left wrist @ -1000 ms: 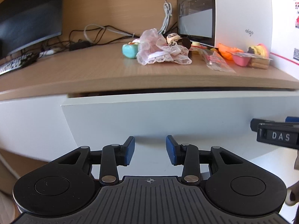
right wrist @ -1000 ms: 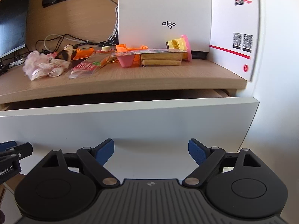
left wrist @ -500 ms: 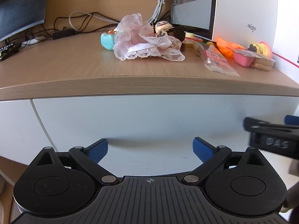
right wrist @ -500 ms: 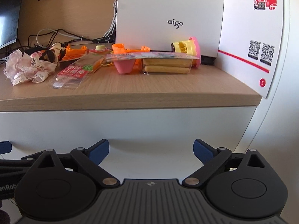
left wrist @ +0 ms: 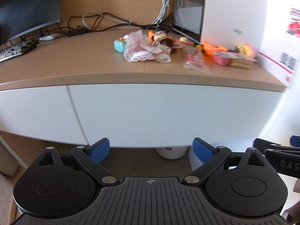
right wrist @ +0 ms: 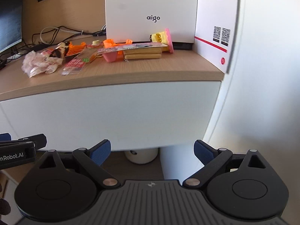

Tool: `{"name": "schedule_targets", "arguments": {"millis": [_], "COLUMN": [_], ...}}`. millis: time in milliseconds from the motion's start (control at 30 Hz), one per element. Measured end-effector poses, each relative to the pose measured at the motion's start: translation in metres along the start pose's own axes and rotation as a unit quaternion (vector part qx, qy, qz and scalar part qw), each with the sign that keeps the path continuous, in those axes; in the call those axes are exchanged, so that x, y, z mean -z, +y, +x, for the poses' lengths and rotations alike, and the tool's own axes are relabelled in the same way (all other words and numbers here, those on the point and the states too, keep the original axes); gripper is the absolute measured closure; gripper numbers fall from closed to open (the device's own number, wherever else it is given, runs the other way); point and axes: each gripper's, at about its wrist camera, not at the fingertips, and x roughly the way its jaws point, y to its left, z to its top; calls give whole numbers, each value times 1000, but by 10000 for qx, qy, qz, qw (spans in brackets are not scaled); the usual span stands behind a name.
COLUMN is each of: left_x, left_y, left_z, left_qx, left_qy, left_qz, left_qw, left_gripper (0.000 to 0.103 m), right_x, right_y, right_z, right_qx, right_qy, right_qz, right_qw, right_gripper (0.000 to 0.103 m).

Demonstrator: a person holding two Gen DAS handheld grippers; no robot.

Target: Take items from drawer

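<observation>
Jaws apart; drawer (left wrist: pixel 168 112) front level.

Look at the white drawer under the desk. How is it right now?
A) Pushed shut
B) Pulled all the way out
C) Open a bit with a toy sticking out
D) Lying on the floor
A. The white drawer front sits flush under the wooden desk top with no gap showing, and the toys and snacks lie up on the desk, not in the drawer.
</observation>
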Motion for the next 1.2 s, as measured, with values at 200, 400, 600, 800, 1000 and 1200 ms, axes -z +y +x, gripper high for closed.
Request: {"name": "schedule_targets", "arguments": {"millis": [200,400,600,800,1000,1200], "left_x": [-3,-9,-2,-5,-4,-2], "left_y": [1,5,-5,-8,-11,-7], "left_z": [-73,-135,-153,-148,-146,-144], "left_qx": [-123,-166,-190,-224,-251,-295], "left_qy": [271,288,312,426,487,552], "left_qz": [-154,-191,226,157,209,132], "left_qw": [9994,9993,9991,9987,9983,9980], "left_gripper": [4,4,5,5,7,15], "right_x": [-5,-12,-6,-6,-8,-10], "right_y": [-5,-15,-14,-6,-2,-7], "right_z": [-71,-138,-156,-152,-153,-150], "right_qx": [-116,-326,-274,-326,-366,-341], "right_qy": [115,177,88,199,236,311], "right_qz": [-80,-43,-291,-528,-697,-622], "right_qw": [9998,9993,9992,9979,9966,9970], "right_gripper": [7,7,7,7,7,7]}}
